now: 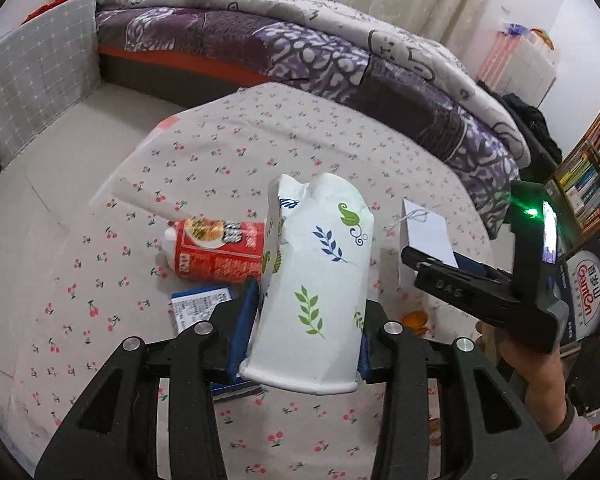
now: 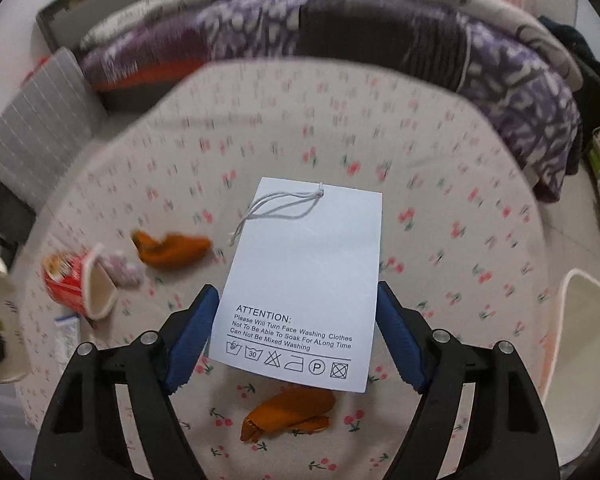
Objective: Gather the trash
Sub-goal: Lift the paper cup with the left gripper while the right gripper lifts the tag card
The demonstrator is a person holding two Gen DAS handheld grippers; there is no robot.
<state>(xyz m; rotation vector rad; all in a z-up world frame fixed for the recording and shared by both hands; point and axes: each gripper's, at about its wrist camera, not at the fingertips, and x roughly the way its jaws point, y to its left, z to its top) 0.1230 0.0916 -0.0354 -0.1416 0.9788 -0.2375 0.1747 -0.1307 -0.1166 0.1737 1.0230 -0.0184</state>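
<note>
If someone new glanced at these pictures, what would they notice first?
First, the crumpled leaf-print paper cup clamped in the left gripper above the cherry-print tablecloth. Next, the white care tag between the right gripper's blue pads. Behind lie a red noodle cup on its side and orange peel.

Noodle cup (image 1: pixel 216 250) blocks left; cloth (image 1: pixel 320 132) beyond clear.

The blue-and-white packet (image 1: pixel 202 304) lies half hidden behind the left gripper (image 1: pixel 306 312); right-wrist background is motion-blurred.
</note>
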